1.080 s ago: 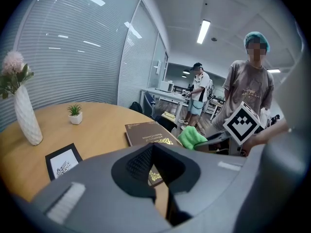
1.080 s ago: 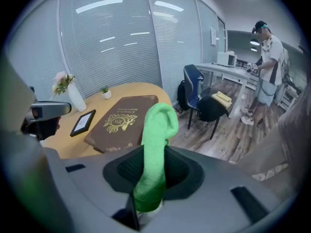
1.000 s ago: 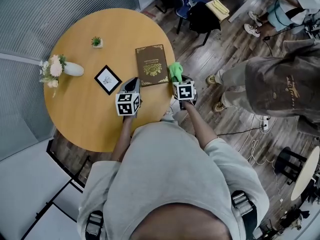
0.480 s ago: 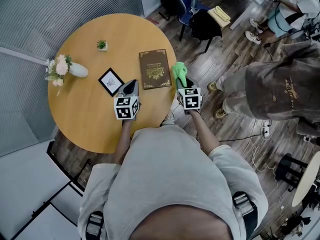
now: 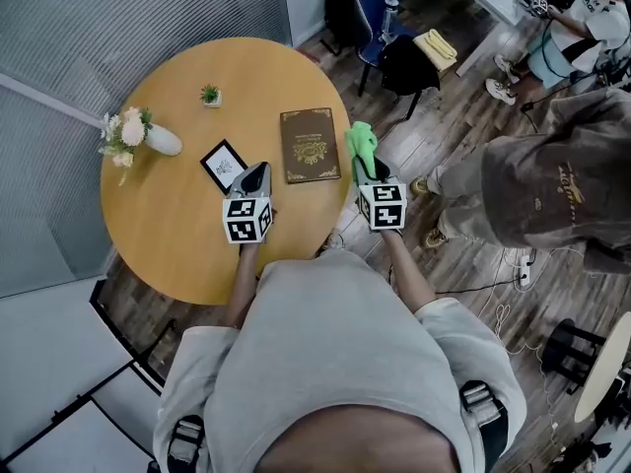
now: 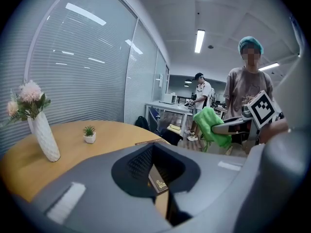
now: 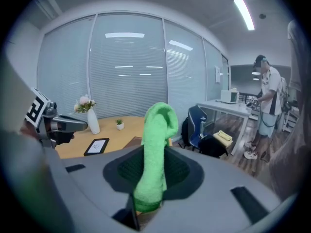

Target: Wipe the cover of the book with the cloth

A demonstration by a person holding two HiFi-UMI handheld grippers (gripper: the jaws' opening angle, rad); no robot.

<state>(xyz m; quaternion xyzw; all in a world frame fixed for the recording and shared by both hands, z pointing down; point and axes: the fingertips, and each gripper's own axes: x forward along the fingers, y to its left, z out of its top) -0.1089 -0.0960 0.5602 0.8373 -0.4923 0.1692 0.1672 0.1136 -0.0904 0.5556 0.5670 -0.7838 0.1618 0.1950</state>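
Just now our right hand-held gripper (image 5: 368,172) has eased back from the book (image 5: 310,144). A second ago the green cloth (image 5: 361,147) it carries stood against the book's right edge. Now the cloth sits just beside that edge, seemingly over the rim of the round surface (image 5: 168,225), and does not touch the cover. The jaws pinch the lower part of the cloth, and its free end stands up ahead of them in the right gripper view.

Our left hand-held gripper (image 5: 254,174) has also drawn slightly toward us. Its jaws are pressed together on nothing, and they point between the book's near left corner and the small framed picture (image 5: 225,164).

The book lies flat and closed where it was, cover up. We judge that no wiping stroke is under way at present: the cloth must come back over the cover and press down, and our left hand-held gripper may need to steady the book.
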